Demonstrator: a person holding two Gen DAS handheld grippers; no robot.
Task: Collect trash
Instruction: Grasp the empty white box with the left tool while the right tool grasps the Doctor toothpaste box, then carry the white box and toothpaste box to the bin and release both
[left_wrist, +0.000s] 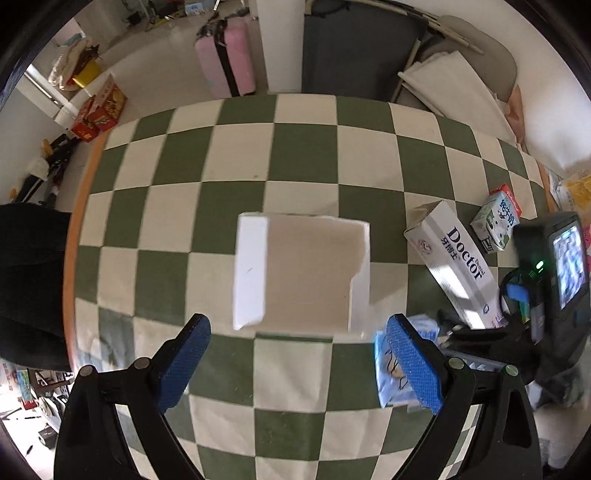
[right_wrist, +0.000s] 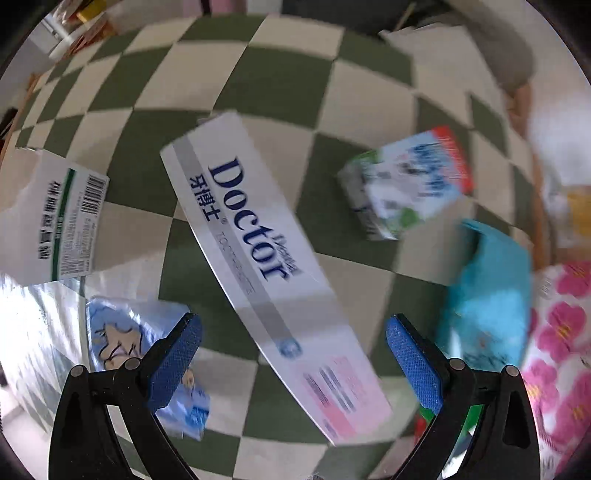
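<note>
1. While both grippers are hovering over the green-and-cream checkered tablecloth (left_wrist: 303, 147), 5 pieces of trash are showing: 1 toothpaste box (right_wrist: 258, 258), 1 milk carton (right_wrist: 406, 184), 1 open cardboard box (left_wrist: 306, 273), 1 pale blue wrapper (right_wrist: 122, 336) and 1 teal packet (right_wrist: 487, 291).
2. The left gripper (left_wrist: 299, 365) is standing with its jaws released and nothing between them, the cardboard box lying just ahead of its blue pads (left_wrist: 184, 362).
3. The right gripper (right_wrist: 293, 362) is likewise spreading wide and bare, with the toothpaste box lying slantwise on the cloth between and ahead of its fingers.
4. The left wrist view alone is showing the box's brown inside, 1 pink suitcase (left_wrist: 225, 55) and red cartons (left_wrist: 99, 110) on the floor, and the right gripper's body with a lit screen (left_wrist: 565, 266).
5. The right wrist view alone is showing the teal packet, a pink floral cloth (right_wrist: 561, 332) and the cardboard box's barcoded side (right_wrist: 66, 221).
6. The toothpaste box is reading "Doctor" in dark blue, with Chinese characters beside it; the carton's blue lettering is blurring past reading.
</note>
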